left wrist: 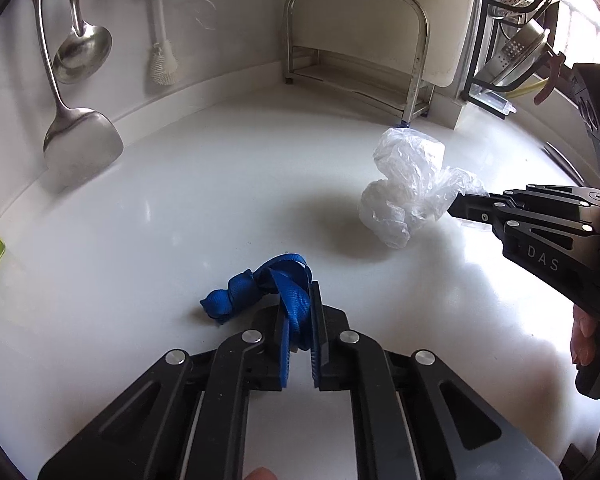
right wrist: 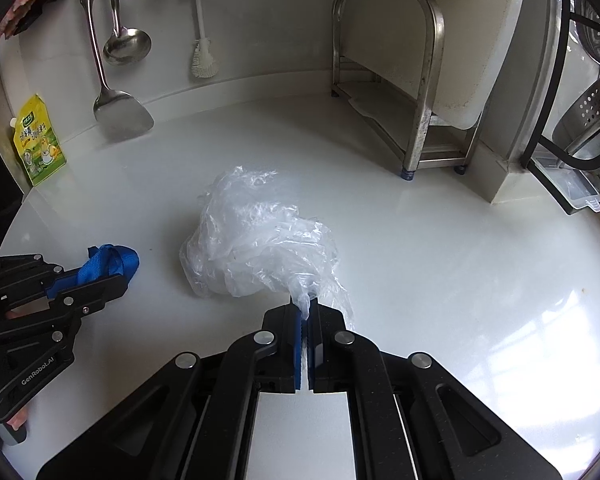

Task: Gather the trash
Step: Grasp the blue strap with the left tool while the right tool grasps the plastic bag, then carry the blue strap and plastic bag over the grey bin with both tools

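Left wrist, tool (left wrist: 299, 300) pinching blue strap (left wrist: 256, 288)

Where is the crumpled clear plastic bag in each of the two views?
Left wrist view: the plastic bag is right of centre, pinched at its right end by the right gripper.
Right wrist view: the bag is at centre, just above the gripper's own jaws.
Shared landmark: the steel rack behind it.

A glossy white surface (right wrist: 440, 240) meets a pale wall (right wrist: 260, 20), where a steel spatula (right wrist: 122, 110), a steel ladle (right wrist: 126, 46) and a turquoise-headed white brush (right wrist: 200, 20) hang. A bare steel rack (right wrist: 424, 80) stands in the corner. Window light glares on the right.
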`<state>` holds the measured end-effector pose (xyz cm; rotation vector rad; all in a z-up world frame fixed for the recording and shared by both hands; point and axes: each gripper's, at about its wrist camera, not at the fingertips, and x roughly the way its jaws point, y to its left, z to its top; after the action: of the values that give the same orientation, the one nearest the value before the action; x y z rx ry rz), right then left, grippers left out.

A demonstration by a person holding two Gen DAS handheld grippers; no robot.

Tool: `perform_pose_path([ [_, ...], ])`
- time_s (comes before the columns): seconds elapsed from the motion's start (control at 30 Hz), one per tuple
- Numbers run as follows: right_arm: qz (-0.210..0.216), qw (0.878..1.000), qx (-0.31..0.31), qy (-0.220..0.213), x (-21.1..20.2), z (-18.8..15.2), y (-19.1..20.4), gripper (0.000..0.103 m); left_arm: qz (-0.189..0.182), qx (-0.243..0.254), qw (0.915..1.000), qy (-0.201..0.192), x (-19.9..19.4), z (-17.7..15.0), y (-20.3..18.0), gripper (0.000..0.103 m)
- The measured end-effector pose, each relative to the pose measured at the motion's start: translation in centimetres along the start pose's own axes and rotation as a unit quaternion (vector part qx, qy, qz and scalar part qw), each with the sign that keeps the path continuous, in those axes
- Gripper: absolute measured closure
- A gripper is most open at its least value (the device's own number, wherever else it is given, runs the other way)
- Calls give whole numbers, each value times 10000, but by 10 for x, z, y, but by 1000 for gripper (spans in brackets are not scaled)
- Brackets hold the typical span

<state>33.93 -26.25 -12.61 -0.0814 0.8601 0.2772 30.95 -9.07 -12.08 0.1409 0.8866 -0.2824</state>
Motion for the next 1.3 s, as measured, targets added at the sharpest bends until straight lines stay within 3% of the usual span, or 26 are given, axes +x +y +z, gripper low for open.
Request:
perform_pose_path([
  [0.23,22,10000,14,-47,-19,-6,8,102,127,-30,9999,-84,-19,-7,4,96],
  [0.47,326,9989,246,-213,-49,-18,8,102,164,-90,9996,-225,-45,-15,9,96],
  [0.9,190,9992,126,-329,-95,-43,37,102,150,-90,9991,-389,-91,-34,5,96],
  [1.3,113,9991,174,-380,-139,-80,66,102,305,-122,9980,-539,-139,-72,3,96],
])
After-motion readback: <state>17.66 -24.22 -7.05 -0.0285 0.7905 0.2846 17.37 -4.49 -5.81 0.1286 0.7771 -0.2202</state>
